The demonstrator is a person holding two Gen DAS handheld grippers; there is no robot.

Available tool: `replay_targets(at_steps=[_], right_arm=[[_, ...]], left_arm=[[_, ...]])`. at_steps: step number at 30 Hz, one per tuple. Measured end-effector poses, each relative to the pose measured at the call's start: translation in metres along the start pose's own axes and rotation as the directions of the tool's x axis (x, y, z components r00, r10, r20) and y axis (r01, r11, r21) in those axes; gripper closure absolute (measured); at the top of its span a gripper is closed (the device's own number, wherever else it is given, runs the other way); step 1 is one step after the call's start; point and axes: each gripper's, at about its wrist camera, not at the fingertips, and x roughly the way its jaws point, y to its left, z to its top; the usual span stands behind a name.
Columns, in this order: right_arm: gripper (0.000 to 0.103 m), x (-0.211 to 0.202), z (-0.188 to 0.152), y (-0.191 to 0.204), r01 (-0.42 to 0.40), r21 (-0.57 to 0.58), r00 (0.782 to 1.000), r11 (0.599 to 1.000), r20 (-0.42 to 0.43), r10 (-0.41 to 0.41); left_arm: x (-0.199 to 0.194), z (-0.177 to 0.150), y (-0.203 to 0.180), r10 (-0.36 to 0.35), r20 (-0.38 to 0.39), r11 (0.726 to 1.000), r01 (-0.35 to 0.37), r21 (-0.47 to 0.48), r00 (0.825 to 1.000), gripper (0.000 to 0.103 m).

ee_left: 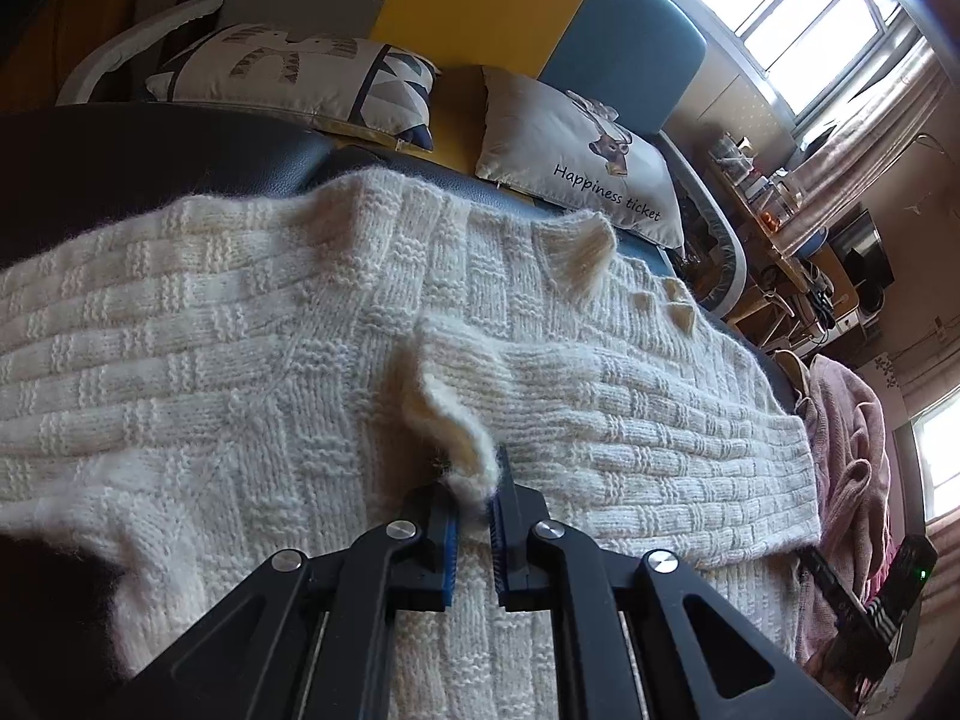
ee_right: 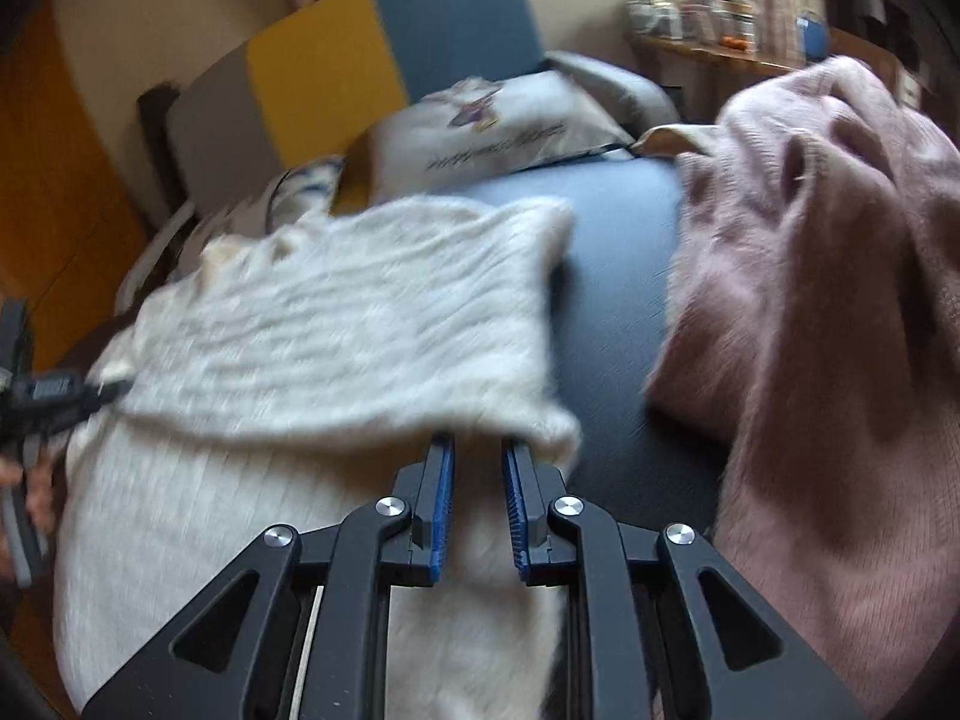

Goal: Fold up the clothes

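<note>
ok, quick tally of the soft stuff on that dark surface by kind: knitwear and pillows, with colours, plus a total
Knitwear, cream: 1, the cream sweater
Knitwear, pink: 1, the pink sweater
Pillows, printed: 2, the patterned pillow and the lettered pillow
Total: 4

Cream knit, pink knit, dark blue surface

The cream sweater (ee_left: 252, 324) is showing a basket-weave pattern; the sweater (ee_right: 828, 300) beside it is showing dusty pink; the headboard (ee_left: 540, 12) is showing grey, yellow and blue panels.
</note>
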Motion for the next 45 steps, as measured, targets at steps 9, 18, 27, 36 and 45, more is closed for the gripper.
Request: replay_targets(at_steps=[9,18,27,36,45], right_arm=[[0.088,0.01,0.008,-0.043,0.064,0.178,0.998,0.982,-0.014,-0.062],[0.085,-0.016,0.034,-0.034,-0.066,0.18,0.998,0.981,0.017,0.064],[0.049,0.059,0.072,-0.022,-0.005,0.11,0.987,0.994,-0.161,0.023],[0.088,0.051,0.053,-0.035,0.062,0.095,0.996,0.994,-0.068,-0.056],[0.081,0.006,0.067,-0.039,0.146,0.067,0.989,0.987,0.021,-0.148]], left_arm=[[0.0,-0.006,-0.009,0.048,0.033,0.997,-0.05,0.058,0.998,0.095],[-0.005,-0.009,-0.008,0.02,0.029,0.999,-0.021,0.048,0.999,0.094],[-0.003,-0.009,-0.016,0.051,0.032,0.992,-0.054,0.113,0.998,0.094],[0.001,-0.024,-0.043,0.096,0.066,0.955,-0.111,0.275,0.993,0.093],[0.003,-0.015,-0.026,0.0,0.01,0.986,-0.002,0.167,1.0,0.093]])
